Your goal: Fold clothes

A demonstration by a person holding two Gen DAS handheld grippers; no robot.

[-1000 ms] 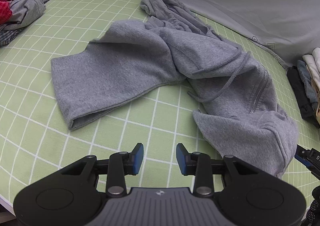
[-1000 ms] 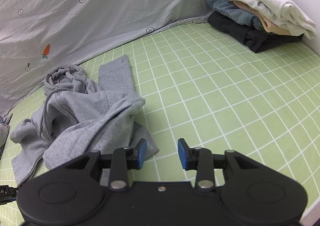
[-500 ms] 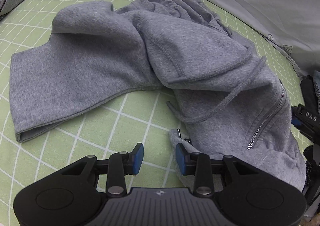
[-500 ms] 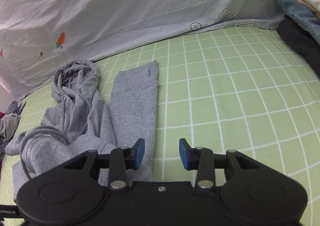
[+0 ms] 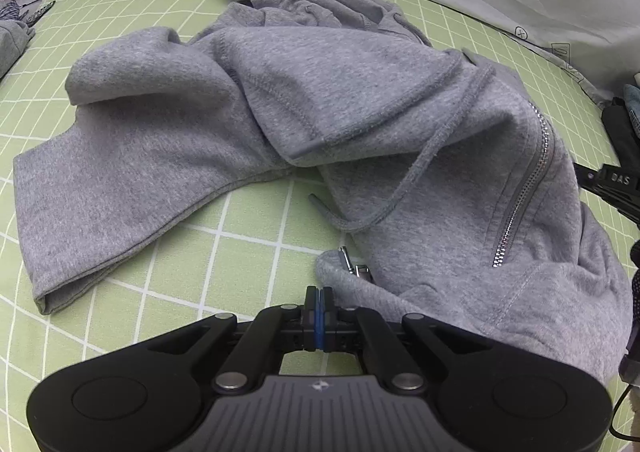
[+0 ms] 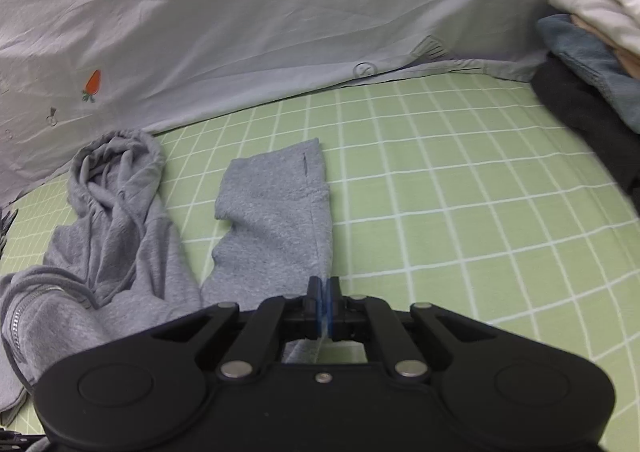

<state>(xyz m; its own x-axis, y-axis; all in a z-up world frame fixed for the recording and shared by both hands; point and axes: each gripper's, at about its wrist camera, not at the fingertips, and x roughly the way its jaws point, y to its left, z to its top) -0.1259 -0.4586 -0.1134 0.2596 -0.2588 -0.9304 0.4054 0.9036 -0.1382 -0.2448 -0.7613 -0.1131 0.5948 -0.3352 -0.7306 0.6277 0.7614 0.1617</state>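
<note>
Hoodie (image 5: 360, 100) grey, zippered, crumpled on green checked sheet (image 5: 248, 236); left tongs (image 5: 319, 306) closed on hem, right tongs (image 6: 323, 302) closed on sleeve.

A grey zip hoodie (image 5: 360, 124) lies crumpled on the green checked sheet; its hood (image 6: 120, 160) is bunched at the far end, near the pale cloth backdrop; one sleeve (image 5: 112, 188) stretches flat to the left; another sleeve (image 6: 276, 212) lies straight, cuff away. The zip (image 5: 524, 192) runs half open; a drawcord (image 5: 400, 192) loops across the front.
</note>
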